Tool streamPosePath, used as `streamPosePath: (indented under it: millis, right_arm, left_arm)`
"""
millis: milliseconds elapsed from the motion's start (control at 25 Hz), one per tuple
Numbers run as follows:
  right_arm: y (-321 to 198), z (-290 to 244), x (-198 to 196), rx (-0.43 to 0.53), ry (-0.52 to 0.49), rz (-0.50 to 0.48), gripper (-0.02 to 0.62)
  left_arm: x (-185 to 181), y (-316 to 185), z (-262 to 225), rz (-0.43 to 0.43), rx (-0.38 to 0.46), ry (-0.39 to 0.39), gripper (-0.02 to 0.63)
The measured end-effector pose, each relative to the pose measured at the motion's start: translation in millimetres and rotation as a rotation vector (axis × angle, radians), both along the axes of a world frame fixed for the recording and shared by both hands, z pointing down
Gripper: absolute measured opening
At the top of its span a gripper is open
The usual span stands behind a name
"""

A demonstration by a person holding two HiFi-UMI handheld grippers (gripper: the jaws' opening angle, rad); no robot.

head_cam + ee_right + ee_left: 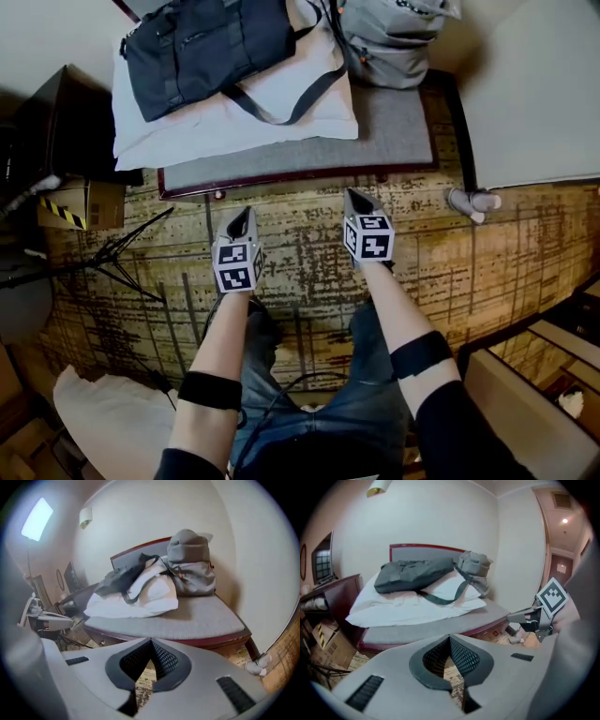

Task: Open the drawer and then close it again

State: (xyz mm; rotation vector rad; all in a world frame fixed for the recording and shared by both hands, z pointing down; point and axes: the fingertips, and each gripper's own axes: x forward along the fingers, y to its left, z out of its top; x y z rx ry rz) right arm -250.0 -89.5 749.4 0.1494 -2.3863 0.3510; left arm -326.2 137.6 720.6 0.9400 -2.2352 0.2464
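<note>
I cannot make out a drawer in any view. A dark wooden cabinet stands at the left, beside the bed; it also shows as dark furniture in the left gripper view. My left gripper hangs in the air over the patterned carpet, jaws shut and empty. My right gripper is level with it to the right, also shut with nothing between its jaws. Both point toward the bed's near edge. Each shows in the other's view: right gripper, left gripper.
On the bed lie a white pillow, a dark bag and a grey backpack. A cardboard box with striped tape and a black tripod stand are at the left. A white object lies on the carpet at the right.
</note>
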Motion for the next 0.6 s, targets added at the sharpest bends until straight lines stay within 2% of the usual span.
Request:
streamPosePath:
  millis: [120,320,440,600]
  right_arm:
    - [4.2,-79.1,10.0,-0.004,-0.048,-0.023,0.000]
    - [2.1,-217.1,10.3,0.029,-0.178,-0.037,0.000]
    - [9.0,-274.1,40.4,0.027,-0.205,-0.037,0.000]
    - [10.4,-339.9,47.5,0.059,-0.238,-0.078,0.000]
  left_arm:
    - [11.4,3.7,-78.4,0.009,0.024,-0.024,0.002]
    - [8.9,7.4,-211.7,0.035,0.058,-0.152,0.002]
    - [34.4,19.7,-263.1,0.022,0.079,-0.153,0.002]
    - [36.5,23.8,-323.7,0.001,0.128,-0.190,0.002]
